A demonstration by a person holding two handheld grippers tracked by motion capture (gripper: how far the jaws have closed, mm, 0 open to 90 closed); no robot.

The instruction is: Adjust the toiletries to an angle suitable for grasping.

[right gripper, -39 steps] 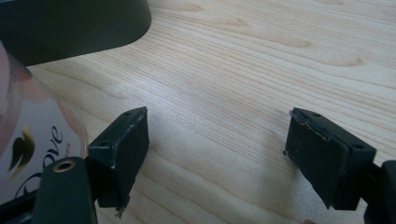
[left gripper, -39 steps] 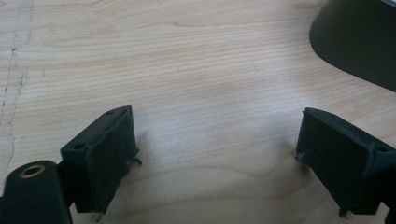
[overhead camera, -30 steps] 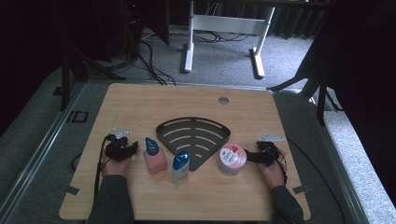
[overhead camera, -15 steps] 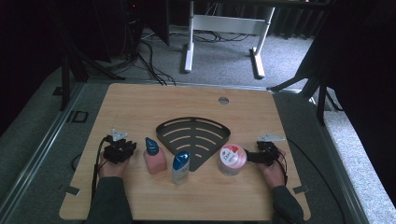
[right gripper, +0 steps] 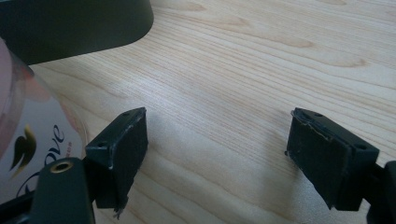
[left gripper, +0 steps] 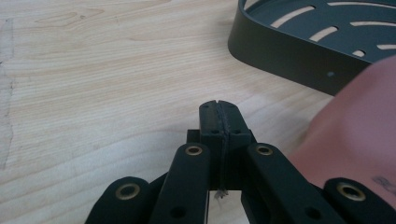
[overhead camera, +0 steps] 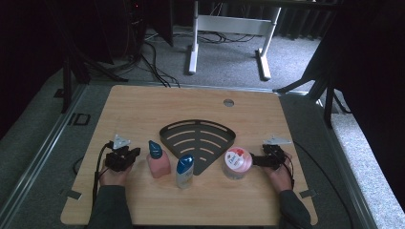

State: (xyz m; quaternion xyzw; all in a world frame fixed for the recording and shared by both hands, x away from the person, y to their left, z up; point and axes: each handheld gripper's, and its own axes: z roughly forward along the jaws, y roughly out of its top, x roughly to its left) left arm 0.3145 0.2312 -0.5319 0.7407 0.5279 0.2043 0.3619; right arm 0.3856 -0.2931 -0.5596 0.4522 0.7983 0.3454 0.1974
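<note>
While left gripper [left gripper: 218,109] fingers press together, right gripper [right gripper: 215,154] fingers gape apart.

I work in a lab-like studio; dark curtains [overhead camera: 367,57], floor cables [overhead camera: 153,57], grey carpet [overhead camera: 229,62] surround my wooden table [overhead camera: 191,102].

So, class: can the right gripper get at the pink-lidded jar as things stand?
Probably yes. The right gripper is open beside the jar, with bare table between its jaws; it would need to swing slightly towards the jar.
</note>
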